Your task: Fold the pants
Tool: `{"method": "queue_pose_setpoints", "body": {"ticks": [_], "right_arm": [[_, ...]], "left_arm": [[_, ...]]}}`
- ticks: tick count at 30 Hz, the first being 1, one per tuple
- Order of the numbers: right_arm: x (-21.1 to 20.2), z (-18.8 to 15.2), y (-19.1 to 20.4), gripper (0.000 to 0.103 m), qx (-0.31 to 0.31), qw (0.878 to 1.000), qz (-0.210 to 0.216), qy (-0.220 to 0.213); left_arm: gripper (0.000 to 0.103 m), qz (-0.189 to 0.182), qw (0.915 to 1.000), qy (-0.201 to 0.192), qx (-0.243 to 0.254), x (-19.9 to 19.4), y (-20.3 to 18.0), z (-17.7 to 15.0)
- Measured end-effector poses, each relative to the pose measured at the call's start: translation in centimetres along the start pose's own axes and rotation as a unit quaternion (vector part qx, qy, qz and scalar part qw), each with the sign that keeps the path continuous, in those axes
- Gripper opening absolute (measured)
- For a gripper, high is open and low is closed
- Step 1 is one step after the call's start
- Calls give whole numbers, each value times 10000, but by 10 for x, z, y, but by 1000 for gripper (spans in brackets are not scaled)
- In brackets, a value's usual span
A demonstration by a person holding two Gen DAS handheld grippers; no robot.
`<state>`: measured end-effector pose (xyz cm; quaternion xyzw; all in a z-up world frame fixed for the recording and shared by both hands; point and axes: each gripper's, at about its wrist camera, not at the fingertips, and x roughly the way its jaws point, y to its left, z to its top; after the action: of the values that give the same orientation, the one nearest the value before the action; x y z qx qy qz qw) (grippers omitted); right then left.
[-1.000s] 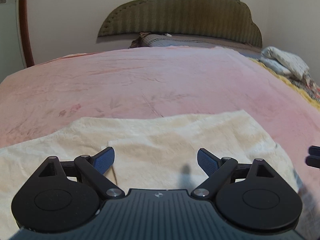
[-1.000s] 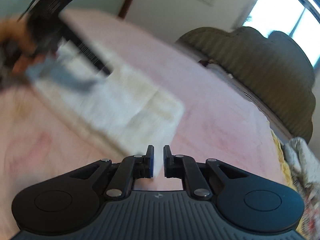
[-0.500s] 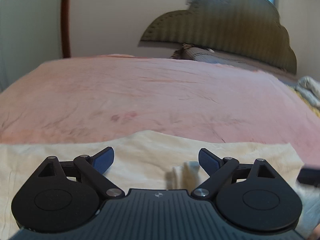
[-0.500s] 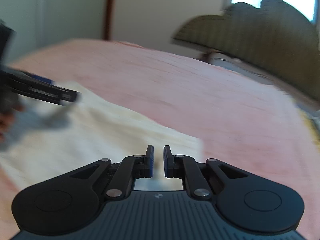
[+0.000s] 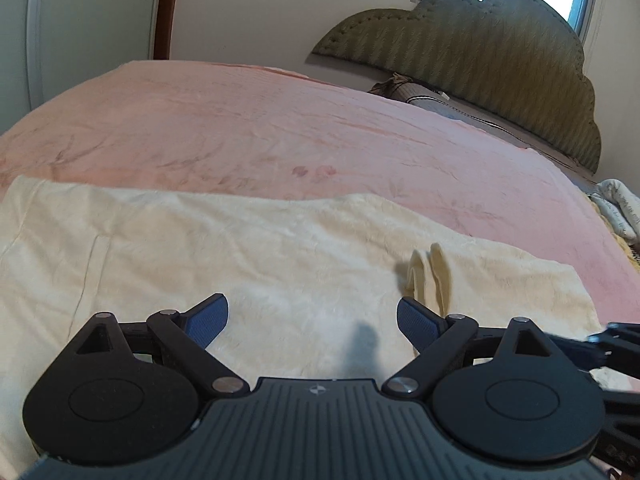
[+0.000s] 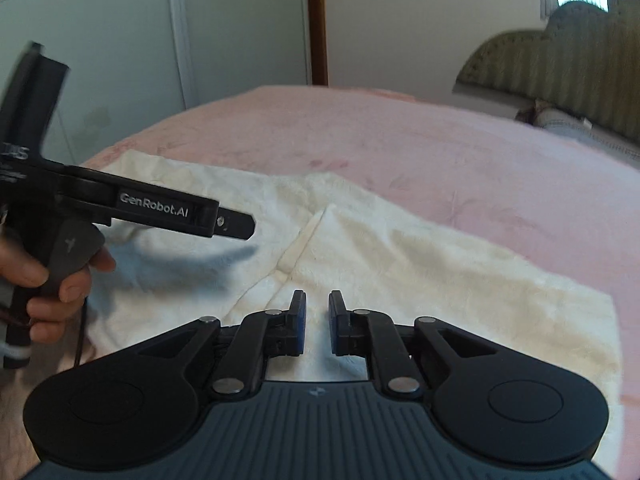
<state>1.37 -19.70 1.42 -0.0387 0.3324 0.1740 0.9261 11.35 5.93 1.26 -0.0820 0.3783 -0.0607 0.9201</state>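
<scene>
Cream fleece pants (image 5: 248, 248) lie flat across the near part of a pink bed; they also show in the right wrist view (image 6: 400, 264), with a folded edge running toward the fingers. A small cream loop (image 5: 430, 276) sticks up from the fabric. My left gripper (image 5: 312, 314) is open and empty, hovering just above the pants. My right gripper (image 6: 317, 318) has its jaws nearly closed with a narrow gap and nothing between them, low over the pants. The left gripper also appears from the side in the right wrist view (image 6: 236, 228), held in a hand.
The pink bedspread (image 5: 280, 128) stretches far behind the pants. A padded olive headboard (image 5: 480, 48) and pillows stand at the back right. Crumpled white bedding (image 5: 618, 204) lies at the right edge. A wall and wooden door frame (image 6: 318, 20) stand beyond the bed.
Both grippers swung leftward along the pants; the headboard shifted right in both views. The left stayed open, the right stayed nearly closed. The pants have not visibly moved.
</scene>
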Motion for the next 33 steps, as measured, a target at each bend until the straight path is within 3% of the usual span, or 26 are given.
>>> {"method": "queue_pose_setpoints", "body": {"ticks": [4,6,13,15,16,17,20,26,28,31,33], "right_arm": [[-39,-18,27,61,-650,9973,131,-308],[-47,-28,46,61,-1113,9932,45,-331],[-16,-46,79,60,-2522,9616,-1080,-49],[-13,-54,84,58,-2962,9437,-1471,-47],[-13,-55,86,50,-3057,9396,-1539,-87],[-13,-55,85,37,-3020,9408,-1537,-106],[-9,-51,79,16,-2812,9483,-1469,-49],[7,-54,78,14,-2965,9451,-1362,156],[-1,-50,73,11,-2595,9580,-1220,58],[-18,-39,53,9,-1725,9807,-898,-215],[-25,-34,44,9,-1412,9866,-746,-330]], "left_arm": [[93,-322,9991,136,-219,-7,8,-3],[93,-583,9974,221,-363,-9,8,-2],[93,-1569,9806,701,-947,-13,17,-4],[93,-1723,9761,786,-1070,-12,18,-5],[93,-1777,9744,827,-1101,-11,17,-6],[93,-1824,9727,881,-1134,-9,17,-6],[94,-2012,9671,1008,-1188,-4,11,-7],[94,-2580,9428,1547,-1434,15,-3,-14],[94,-2740,9333,1682,-1602,22,-5,-15],[95,-2783,9293,1565,-1855,28,-7,-13],[90,-2902,9185,1503,-2227,35,-4,-13]]}}
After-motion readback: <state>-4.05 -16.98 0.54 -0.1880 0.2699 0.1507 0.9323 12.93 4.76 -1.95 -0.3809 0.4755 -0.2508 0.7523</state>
